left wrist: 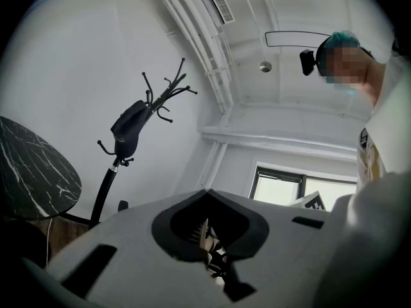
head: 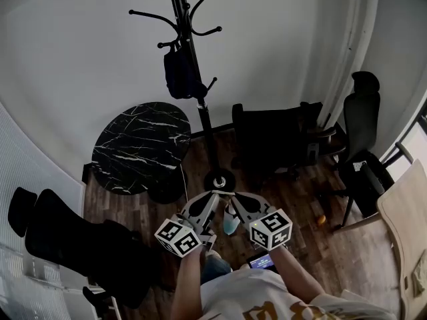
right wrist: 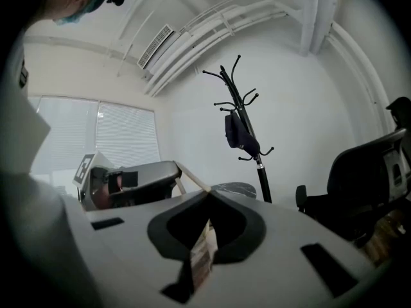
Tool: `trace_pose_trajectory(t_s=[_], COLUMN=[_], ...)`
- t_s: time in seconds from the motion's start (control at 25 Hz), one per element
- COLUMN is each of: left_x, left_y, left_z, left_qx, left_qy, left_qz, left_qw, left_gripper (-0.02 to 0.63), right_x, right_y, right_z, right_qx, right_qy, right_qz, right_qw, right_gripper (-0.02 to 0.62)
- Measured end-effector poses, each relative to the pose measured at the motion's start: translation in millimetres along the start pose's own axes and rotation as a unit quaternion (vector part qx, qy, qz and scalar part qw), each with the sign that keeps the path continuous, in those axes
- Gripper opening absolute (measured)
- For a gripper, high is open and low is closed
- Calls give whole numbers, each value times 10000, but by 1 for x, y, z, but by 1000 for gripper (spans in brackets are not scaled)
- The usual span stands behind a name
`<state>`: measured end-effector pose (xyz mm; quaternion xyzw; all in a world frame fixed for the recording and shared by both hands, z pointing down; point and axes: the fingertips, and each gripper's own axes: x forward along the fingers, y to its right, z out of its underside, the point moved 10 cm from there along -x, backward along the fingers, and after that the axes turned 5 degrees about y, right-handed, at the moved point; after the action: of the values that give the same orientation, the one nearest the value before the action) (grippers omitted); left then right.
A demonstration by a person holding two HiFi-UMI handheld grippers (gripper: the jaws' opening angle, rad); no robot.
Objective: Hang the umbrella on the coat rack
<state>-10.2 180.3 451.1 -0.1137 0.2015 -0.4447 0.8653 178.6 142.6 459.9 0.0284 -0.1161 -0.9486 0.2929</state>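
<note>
The black coat rack (head: 193,59) stands against the white wall, its round base (head: 219,179) on the wood floor. A dark folded umbrella (head: 180,72) hangs from one of its hooks; the same umbrella (left wrist: 130,130) shows in the left gripper view, and the umbrella (right wrist: 240,135) appears in the right gripper view too. My left gripper (head: 211,195) and right gripper (head: 235,196) are held side by side close to my body, well short of the rack. Both are shut, the jaws meeting at a point with nothing in them, as seen on the left gripper (left wrist: 205,192) and right gripper (right wrist: 209,195).
A round black marble table (head: 140,145) stands left of the rack. Black office chairs (head: 273,139) (head: 360,122) are to the right, a dark padded seat (head: 67,242) at lower left, a light wooden chair (head: 407,212) at the right edge.
</note>
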Motion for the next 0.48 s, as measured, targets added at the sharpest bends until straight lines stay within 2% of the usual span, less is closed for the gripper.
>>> trace_pose_trajectory(t_s=[0.24,0.48], left_x=[0,13], left_y=[-5,-27], left_z=[-4,-9], left_qx=[32,8], left_qy=[29,47], left_qz=[-79,-86], left_qw=[10000,10000], left_gripper=[18,18], right_x=[8,32], right_y=[1,14], right_z=[-2,-5], right_qx=[92,95], right_qy=[3,-33], right_qz=[-71,-54], right_qw=[9999,9999], right_gripper=[12,12])
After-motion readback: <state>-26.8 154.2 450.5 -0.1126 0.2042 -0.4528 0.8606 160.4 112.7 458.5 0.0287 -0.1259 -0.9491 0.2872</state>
